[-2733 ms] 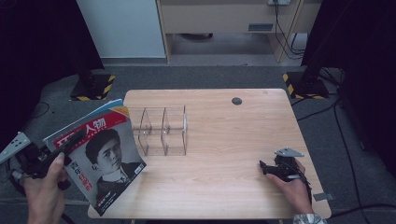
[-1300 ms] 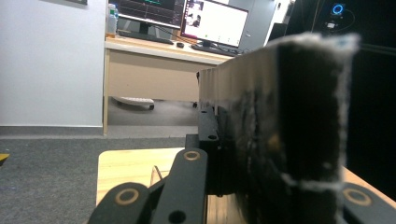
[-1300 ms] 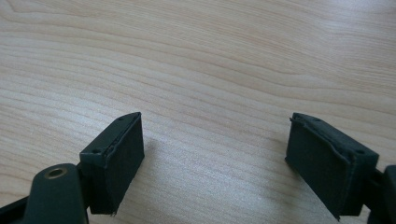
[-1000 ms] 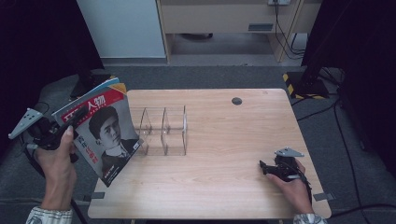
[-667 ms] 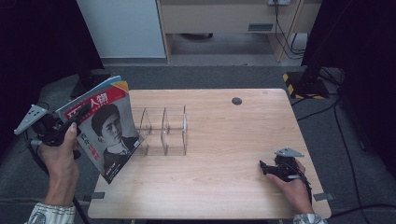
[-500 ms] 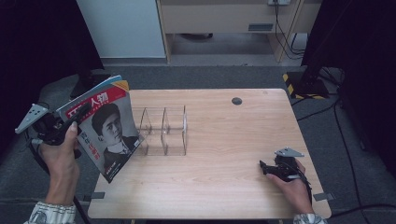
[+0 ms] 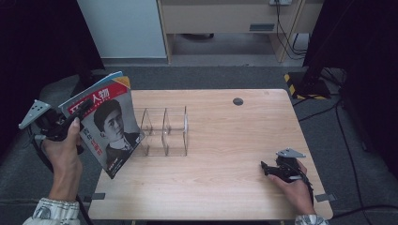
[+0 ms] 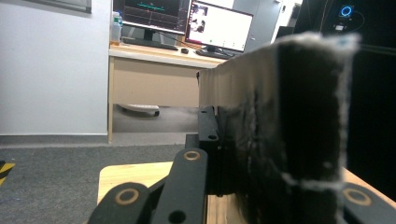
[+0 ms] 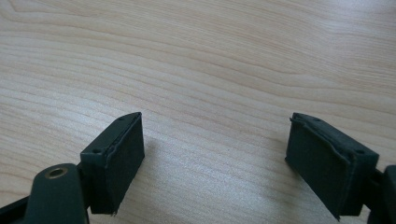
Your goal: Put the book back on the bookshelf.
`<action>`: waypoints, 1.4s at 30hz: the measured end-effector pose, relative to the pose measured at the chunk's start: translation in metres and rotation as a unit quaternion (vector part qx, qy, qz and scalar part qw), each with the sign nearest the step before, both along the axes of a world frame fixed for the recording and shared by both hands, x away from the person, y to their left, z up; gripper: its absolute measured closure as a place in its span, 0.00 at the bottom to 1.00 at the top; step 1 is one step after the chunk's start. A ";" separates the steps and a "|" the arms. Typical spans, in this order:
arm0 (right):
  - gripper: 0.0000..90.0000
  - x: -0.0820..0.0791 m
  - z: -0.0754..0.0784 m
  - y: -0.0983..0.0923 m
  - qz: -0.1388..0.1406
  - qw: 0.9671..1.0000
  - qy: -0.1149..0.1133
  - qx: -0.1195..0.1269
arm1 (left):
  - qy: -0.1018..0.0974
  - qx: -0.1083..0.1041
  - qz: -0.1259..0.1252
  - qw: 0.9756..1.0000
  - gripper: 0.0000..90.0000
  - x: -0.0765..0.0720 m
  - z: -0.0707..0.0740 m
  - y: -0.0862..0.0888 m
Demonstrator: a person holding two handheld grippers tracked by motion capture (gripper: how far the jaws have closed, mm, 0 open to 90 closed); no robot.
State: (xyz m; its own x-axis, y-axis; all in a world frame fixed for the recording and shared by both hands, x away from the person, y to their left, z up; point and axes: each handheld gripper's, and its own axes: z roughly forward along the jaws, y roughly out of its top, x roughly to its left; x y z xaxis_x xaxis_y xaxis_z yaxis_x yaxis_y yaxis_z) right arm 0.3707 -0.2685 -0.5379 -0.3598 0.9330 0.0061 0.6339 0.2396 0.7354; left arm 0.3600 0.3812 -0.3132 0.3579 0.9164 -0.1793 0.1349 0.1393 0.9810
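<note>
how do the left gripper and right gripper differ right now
The left gripper is shut on the magazine; the right gripper is open with nothing between its jaws. The left gripper is held up off the table's left edge, while the right gripper sits low over the wood near the right front corner. Both are black two-jaw tools, each held in one of the person's hands.

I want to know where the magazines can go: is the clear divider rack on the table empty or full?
Empty. In the high view the clear rack shows only wood grain through its compartments; the magazines are off it, clamped in the left gripper.
</note>
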 end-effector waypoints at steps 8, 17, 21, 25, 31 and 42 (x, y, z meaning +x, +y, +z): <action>0.21 0.000 0.000 0.000 0.000 1.000 0.000 0.000 | -0.001 0.018 0.010 1.000 0.96 0.011 -0.005 -0.007; 0.21 -0.001 0.000 0.000 -0.001 1.000 0.002 0.001 | -0.012 0.033 0.021 0.999 0.96 0.018 -0.013 -0.012; 0.21 -0.001 0.000 0.000 -0.001 1.000 0.000 0.000 | -0.018 0.032 0.025 0.999 0.96 0.019 -0.017 -0.010; 0.21 -0.001 0.000 0.000 -0.002 1.000 0.000 0.001 | -0.018 0.023 0.023 0.999 0.96 0.023 -0.024 -0.008; 0.21 -0.002 0.000 -0.001 -0.001 1.000 -0.001 0.000 | -0.027 0.014 0.022 0.999 0.96 0.026 -0.033 -0.010; 0.21 -0.003 0.000 -0.001 0.002 1.000 0.002 0.001 | -0.035 0.010 0.021 0.999 0.96 0.029 -0.044 -0.010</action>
State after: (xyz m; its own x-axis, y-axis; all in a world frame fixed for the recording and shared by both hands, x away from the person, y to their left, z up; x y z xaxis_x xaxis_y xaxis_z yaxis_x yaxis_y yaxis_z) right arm 0.3676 -0.2699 -0.5376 -0.3634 0.9316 0.0100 0.6363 0.2403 0.7331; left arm 0.3889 0.3709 -0.3576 0.3305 0.9337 -0.1376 0.0606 0.1245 0.9904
